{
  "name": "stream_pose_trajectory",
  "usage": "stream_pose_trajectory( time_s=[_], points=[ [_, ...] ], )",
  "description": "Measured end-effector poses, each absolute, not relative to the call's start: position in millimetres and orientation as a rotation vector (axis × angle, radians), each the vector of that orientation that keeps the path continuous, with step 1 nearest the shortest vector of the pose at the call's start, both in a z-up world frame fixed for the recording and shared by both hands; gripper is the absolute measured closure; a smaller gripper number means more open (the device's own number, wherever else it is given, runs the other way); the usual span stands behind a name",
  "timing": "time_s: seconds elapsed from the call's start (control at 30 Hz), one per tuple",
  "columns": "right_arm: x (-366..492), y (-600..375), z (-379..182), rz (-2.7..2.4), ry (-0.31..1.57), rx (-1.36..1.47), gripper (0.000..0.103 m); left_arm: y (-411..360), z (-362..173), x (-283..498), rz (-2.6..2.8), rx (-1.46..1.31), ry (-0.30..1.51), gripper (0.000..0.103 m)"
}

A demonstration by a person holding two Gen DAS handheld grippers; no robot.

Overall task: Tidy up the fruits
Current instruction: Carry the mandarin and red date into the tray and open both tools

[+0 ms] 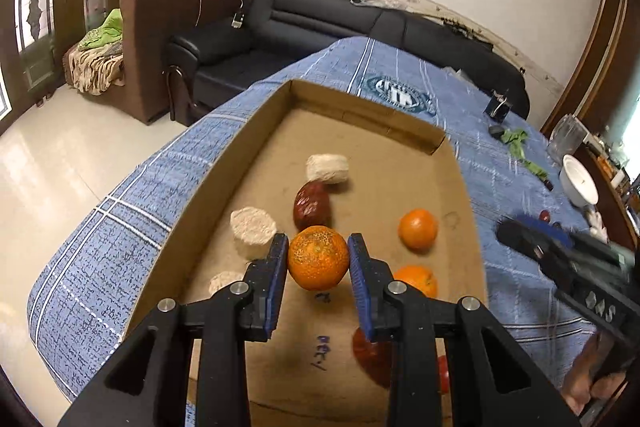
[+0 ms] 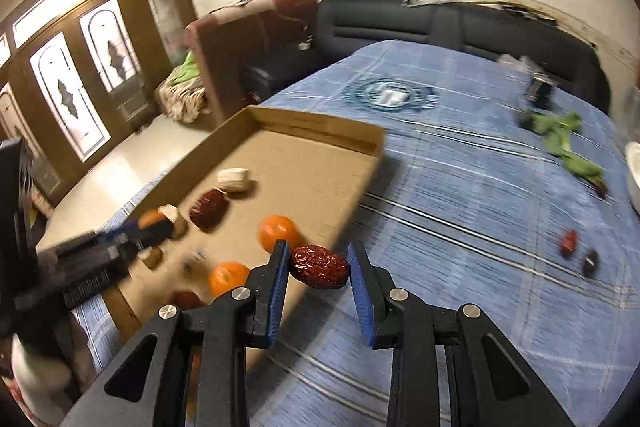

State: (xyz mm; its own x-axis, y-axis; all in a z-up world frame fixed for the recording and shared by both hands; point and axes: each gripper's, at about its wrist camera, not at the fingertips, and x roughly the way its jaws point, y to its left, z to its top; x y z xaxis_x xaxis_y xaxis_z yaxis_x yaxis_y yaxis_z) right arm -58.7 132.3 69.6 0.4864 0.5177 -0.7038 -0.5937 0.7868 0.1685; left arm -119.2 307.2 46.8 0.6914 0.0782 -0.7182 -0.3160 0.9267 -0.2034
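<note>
A shallow cardboard tray (image 1: 256, 131) lies on the blue checked cloth. My left gripper (image 1: 318, 261) is shut on a speckled orange (image 1: 318, 257) and holds it above the tray floor. In the tray lie two more oranges (image 1: 418, 229), a red date (image 1: 312, 207) and several pale round pieces (image 1: 253, 231). My right gripper (image 2: 318, 267) is shut on a wrinkled red date (image 2: 319, 266), held over the tray's right edge (image 2: 352, 203). The right gripper shows blurred in the left wrist view (image 1: 560, 255).
Two small dark fruits (image 2: 568, 242) lie on the cloth (image 2: 460, 167) right of the tray. Green leaves (image 2: 560, 135), a white bowl (image 1: 578, 181) and a clear jar (image 1: 566, 137) stand at the table's far right. Sofas sit behind the table.
</note>
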Motion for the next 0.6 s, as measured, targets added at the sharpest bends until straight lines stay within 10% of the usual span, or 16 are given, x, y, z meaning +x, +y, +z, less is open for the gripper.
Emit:
stream_pose_trajectory(
  time_s=[0.6],
  points=[
    [3.1,236.2,21.0,0.776,1.02,-0.121,0.069,318.3,26.0,-112.5,0.175,-0.38,0.825,0.072]
  ],
)
